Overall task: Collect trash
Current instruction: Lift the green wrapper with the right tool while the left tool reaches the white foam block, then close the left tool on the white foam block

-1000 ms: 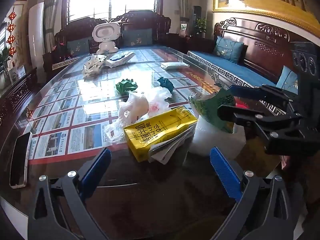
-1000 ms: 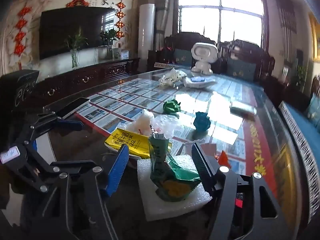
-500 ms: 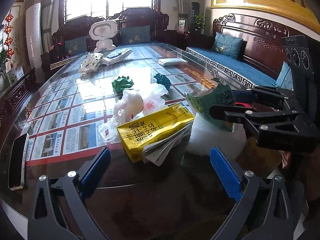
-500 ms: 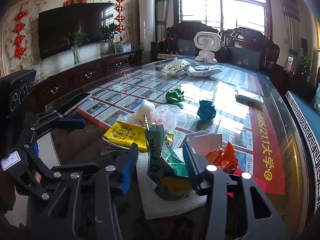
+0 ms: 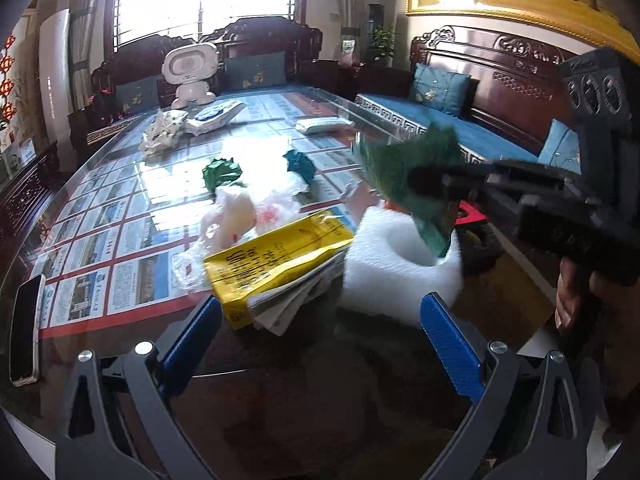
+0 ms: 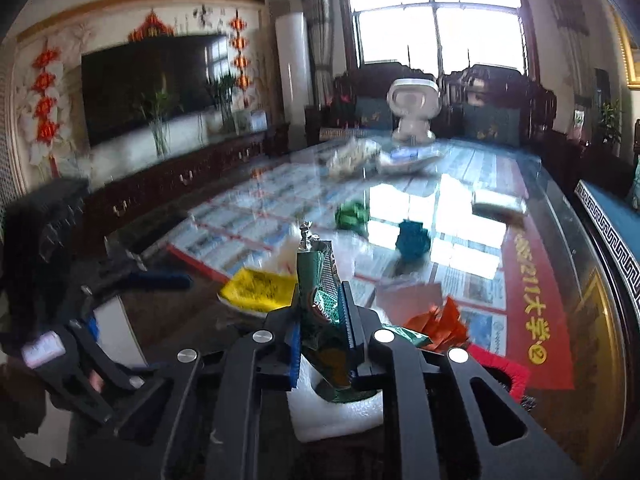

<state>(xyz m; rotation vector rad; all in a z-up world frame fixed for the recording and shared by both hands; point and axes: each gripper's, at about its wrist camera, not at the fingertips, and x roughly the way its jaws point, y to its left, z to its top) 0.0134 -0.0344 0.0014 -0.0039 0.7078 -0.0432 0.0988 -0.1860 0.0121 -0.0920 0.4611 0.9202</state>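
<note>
My right gripper [image 6: 322, 332] is shut on a crumpled green snack bag [image 6: 320, 308] and holds it just above a white foam sheet [image 6: 336, 412]. In the left wrist view the bag [image 5: 412, 176] hangs blurred over the foam [image 5: 396, 264]. My left gripper [image 5: 320, 344] is open and empty, near the table's front edge, facing a yellow packet [image 5: 276, 264] on folded papers. Behind the packet lie clear plastic bags [image 5: 248, 212], a green paper ball [image 5: 222, 172] and a teal paper ball [image 5: 298, 164].
A phone [image 5: 24, 328] lies at the left edge of the glass table [image 5: 120, 216]. Orange paper [image 6: 438, 320] and a red item [image 6: 500, 368] lie right of the foam. A white toy robot [image 5: 190, 74], wrappers and a tissue pack [image 5: 324, 124] sit far back. Sofas surround the table.
My right gripper has closed on the green snack bag and lifted it off the foam. The left gripper has stayed open, almost still.
</note>
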